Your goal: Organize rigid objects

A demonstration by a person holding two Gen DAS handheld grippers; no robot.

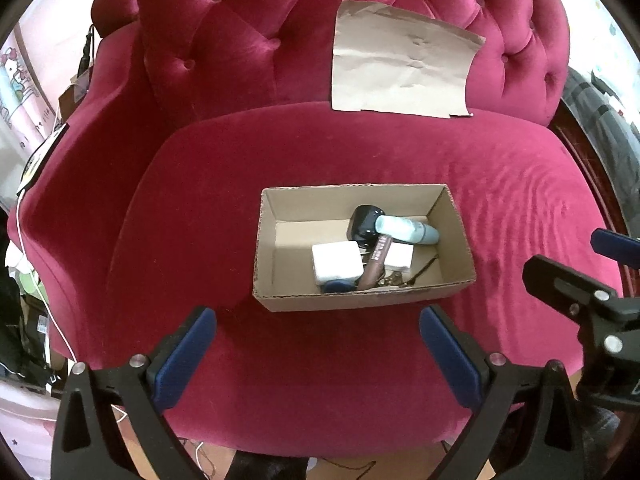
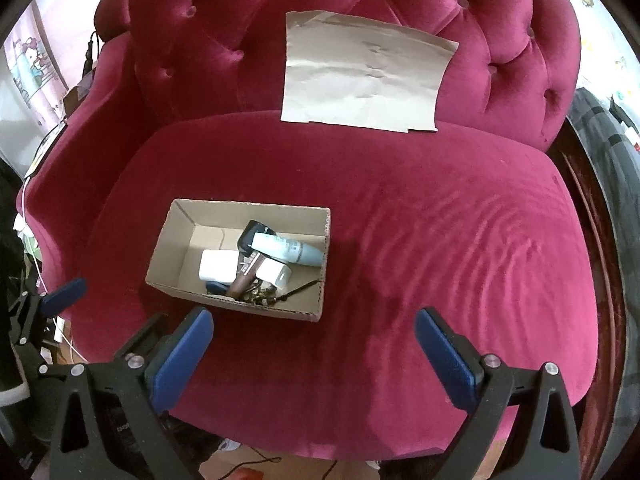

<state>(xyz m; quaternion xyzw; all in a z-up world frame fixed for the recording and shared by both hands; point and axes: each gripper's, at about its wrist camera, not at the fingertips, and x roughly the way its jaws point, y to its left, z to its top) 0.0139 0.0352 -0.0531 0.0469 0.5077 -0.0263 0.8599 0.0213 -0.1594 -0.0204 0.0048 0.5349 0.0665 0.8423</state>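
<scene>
Left wrist view:
Left gripper (image 1: 318, 350): fingers spread wide, holding nothing.
Cardboard box (image 1: 362, 298): on red armchair seat (image 1: 280, 380), just ahead.
Contents: pale blue bottle (image 1: 406, 230), white block (image 1: 336, 264), brown tube (image 1: 376, 266).

Right wrist view:
Right gripper (image 2: 314, 350): fingers apart, holding nothing.
Cardboard box (image 2: 248, 306): ahead-left on seat.
Brown paper sheet (image 2: 360, 76): leaning on backrest.

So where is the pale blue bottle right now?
The pale blue bottle lies on its side inside the cardboard box on the red chair seat, toward the box's back right, resting against the dark round object.
</scene>
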